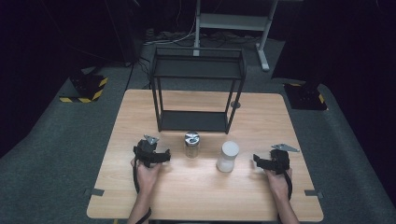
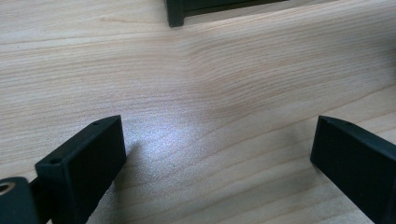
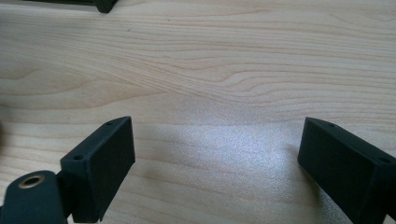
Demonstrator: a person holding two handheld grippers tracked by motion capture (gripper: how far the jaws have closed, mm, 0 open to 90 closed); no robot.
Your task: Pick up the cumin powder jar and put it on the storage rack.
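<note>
Clear glass jar (image 1: 192,145), shiny metal lid, stood right of the wide-open left gripper (image 1: 151,154); white cylindrical canister (image 1: 228,156) left of the wide-open right gripper (image 1: 273,162).

My surroundings: a light wooden table (image 1: 205,196) on grey carpet (image 1: 56,154); black walls all round, lost in dark. Yellow-black striped stand bases (image 1: 86,91) at left and right. A grey metal frame (image 1: 233,21) behind, cables (image 1: 173,37) beneath.
</note>
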